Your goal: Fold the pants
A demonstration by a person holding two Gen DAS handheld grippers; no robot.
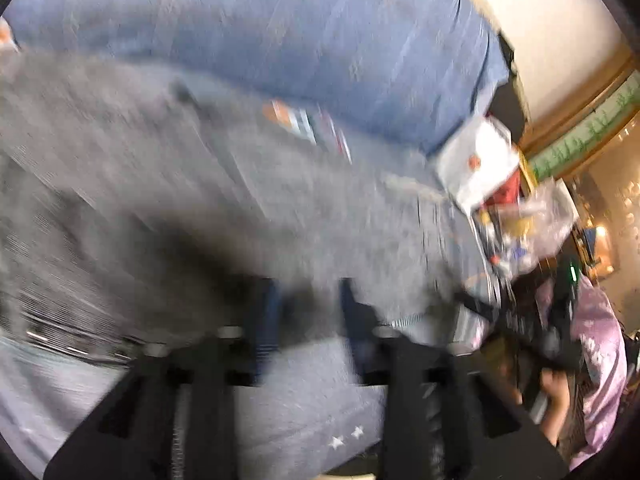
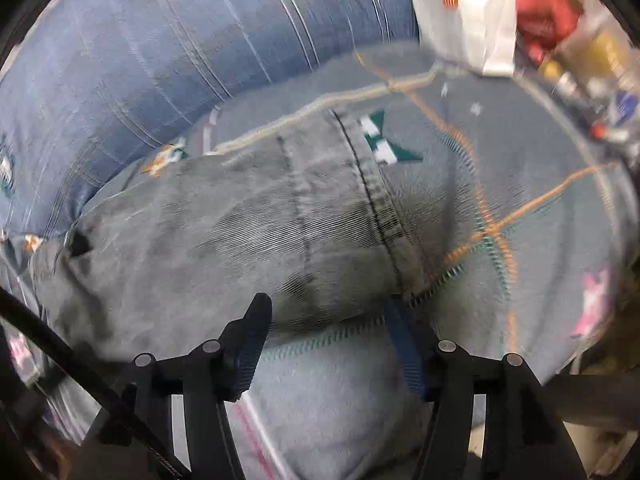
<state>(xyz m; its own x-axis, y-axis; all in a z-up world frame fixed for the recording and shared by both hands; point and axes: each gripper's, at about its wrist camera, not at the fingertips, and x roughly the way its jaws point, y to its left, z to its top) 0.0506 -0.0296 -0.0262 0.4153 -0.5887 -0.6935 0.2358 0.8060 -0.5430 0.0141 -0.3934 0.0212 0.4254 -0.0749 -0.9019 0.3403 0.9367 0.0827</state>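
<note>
Grey pants (image 1: 168, 184) lie on a blue-grey patterned bedspread (image 1: 280, 32). The left wrist view is motion-blurred; my left gripper (image 1: 308, 292) has its fingers a little apart at the near edge of the pants, with dark fabric between them. In the right wrist view the pants' (image 2: 248, 236) hemmed leg end lies across the bed. My right gripper (image 2: 328, 312) is open, its fingers wide apart at the fabric's near edge, the right fingertip (image 2: 394, 308) tucked under the hem. The bedspread (image 2: 160, 52) fills the far part.
A white plastic bag (image 1: 476, 160) and clear packets with small items (image 1: 532, 220) lie at the bed's right edge; the bag also shows in the right wrist view (image 2: 464, 8). A person in a purple garment (image 1: 596, 344) is at the right. A black cable (image 2: 60, 352) crosses lower left.
</note>
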